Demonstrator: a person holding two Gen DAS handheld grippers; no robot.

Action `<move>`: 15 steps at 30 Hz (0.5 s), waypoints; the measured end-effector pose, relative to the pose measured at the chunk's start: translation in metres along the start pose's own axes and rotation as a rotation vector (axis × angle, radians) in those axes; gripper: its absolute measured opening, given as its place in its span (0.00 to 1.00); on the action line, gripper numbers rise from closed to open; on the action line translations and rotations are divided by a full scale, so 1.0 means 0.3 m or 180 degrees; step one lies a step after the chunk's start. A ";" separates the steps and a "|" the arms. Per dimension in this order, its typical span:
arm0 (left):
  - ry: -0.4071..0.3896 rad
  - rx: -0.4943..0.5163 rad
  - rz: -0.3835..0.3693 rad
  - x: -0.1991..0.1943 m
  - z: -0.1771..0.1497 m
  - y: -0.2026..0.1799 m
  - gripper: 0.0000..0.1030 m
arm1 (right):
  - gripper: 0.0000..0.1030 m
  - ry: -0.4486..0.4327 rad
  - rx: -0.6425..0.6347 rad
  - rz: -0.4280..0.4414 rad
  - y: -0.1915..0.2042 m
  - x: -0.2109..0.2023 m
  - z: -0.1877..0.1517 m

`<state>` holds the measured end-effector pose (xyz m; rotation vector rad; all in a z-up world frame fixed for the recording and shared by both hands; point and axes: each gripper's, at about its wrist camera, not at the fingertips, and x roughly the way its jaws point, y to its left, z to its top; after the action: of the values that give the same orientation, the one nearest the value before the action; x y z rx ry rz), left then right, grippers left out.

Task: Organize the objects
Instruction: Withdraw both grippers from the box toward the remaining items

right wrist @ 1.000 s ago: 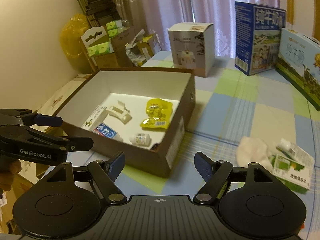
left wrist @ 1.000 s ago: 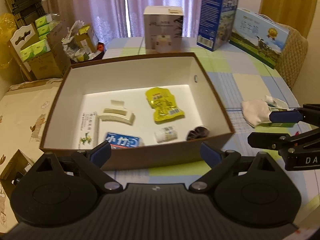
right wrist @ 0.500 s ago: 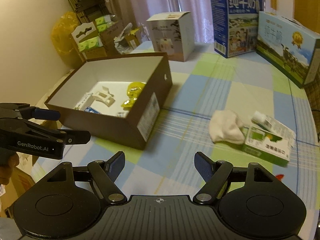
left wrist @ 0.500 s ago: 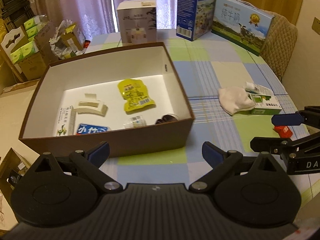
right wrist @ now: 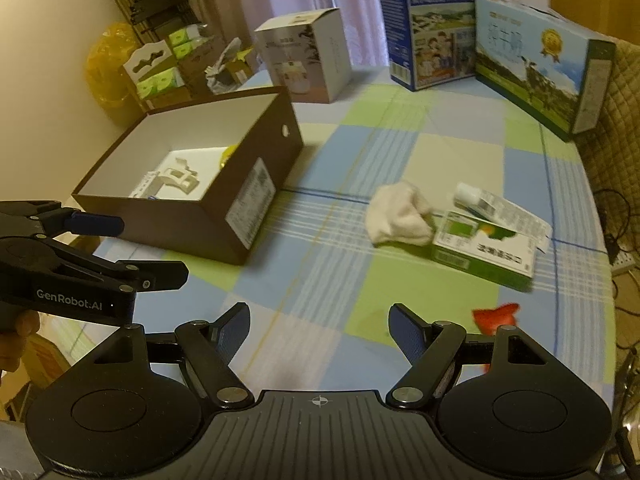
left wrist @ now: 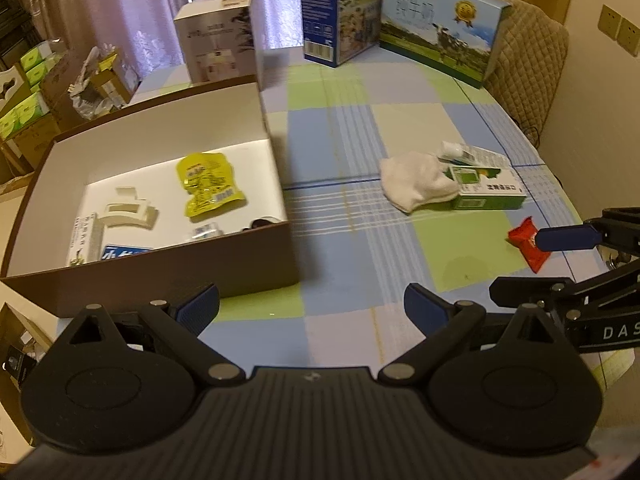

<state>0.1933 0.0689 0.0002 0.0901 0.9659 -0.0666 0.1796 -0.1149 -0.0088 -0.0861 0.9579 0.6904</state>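
Note:
A brown box with a white inside [left wrist: 276,172] [right wrist: 264,132] stands on the left of the checked table. It holds a yellow pouch [left wrist: 208,184], a white hair clip [left wrist: 128,214], small cartons and a small bottle. On the table to the right lie a white cloth [left wrist: 416,186] [right wrist: 400,214], a green carton [left wrist: 486,192] [right wrist: 484,254] with a tube [right wrist: 496,208] behind it, and a red packet [left wrist: 526,244] [right wrist: 496,316]. My left gripper [left wrist: 312,308] is open and empty by the box's near corner. My right gripper [right wrist: 320,326] is open and empty, left of the red packet.
Two large milk cartons [right wrist: 436,24] [right wrist: 540,64] and a white box [right wrist: 308,60] stand at the far side of the table. A padded chair [left wrist: 528,64] is at the right. Cardboard boxes and tissue packs [right wrist: 160,68] are stacked on the floor at left.
Both grippers have swung to the right, away from the box. The cloth, the green carton and the red packet are now nearer the middle of the views. Both stayed open.

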 end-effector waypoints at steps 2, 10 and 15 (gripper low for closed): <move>0.0005 0.0030 -0.0010 0.006 0.003 -0.032 0.95 | 0.72 0.0008 0.0028 -0.0026 -0.025 -0.011 -0.011; 0.0047 0.0178 -0.0097 0.046 0.023 -0.159 0.95 | 0.72 0.0087 0.0174 -0.0221 -0.133 -0.045 -0.055; 0.0068 0.0271 -0.0142 0.075 0.037 -0.238 0.95 | 0.72 0.0129 0.0292 -0.0313 -0.208 -0.058 -0.087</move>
<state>0.2083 -0.0036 -0.0155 0.1478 0.9864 -0.1482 0.1899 -0.1820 -0.0248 -0.0661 1.0162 0.5550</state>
